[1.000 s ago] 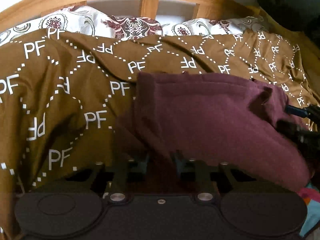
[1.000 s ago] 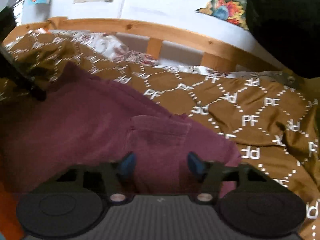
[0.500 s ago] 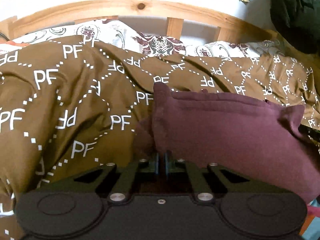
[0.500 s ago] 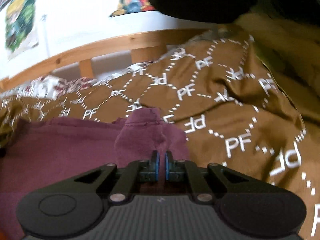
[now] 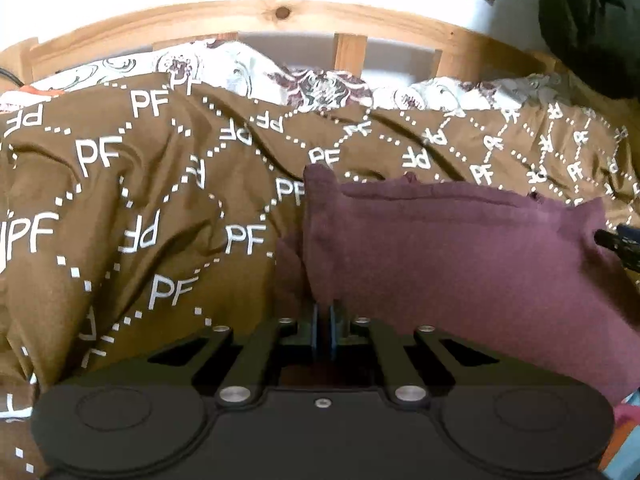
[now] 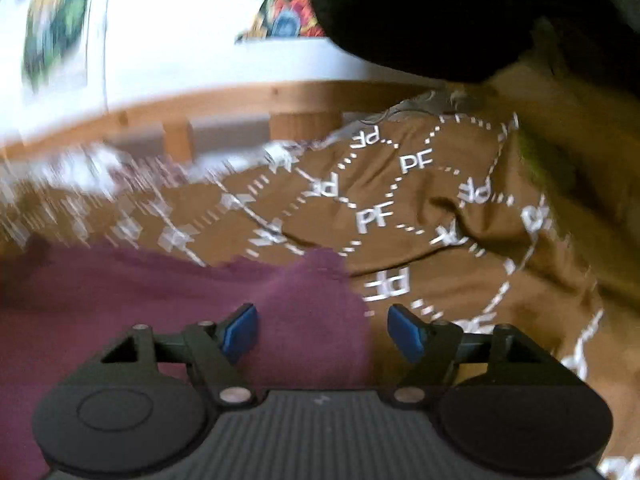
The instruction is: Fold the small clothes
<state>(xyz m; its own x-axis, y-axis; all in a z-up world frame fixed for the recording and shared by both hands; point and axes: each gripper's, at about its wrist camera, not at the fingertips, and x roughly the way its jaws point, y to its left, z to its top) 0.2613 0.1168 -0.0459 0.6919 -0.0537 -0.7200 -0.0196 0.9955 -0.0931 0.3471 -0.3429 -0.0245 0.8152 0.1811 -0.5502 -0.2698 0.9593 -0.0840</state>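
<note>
1. The left gripper (image 5: 322, 330) is clamped on the near left edge of the maroon garment (image 5: 460, 264), its blue pads pressed together on the cloth.
2. The right gripper (image 6: 322, 332) has just been opening; its blue pads (image 6: 240, 334) stand wide apart, and the garment's right corner (image 6: 316, 312) lies between them, touched by neither pad.
3. The garment lies folded on a brown bedspread (image 5: 120, 208) printed with white "PF" letters, stretching from one gripper to the other.
4. Beyond the spread, patterned pillows (image 5: 320, 84) rest against a wooden headboard (image 5: 280, 16).
5. No containers show.
</note>
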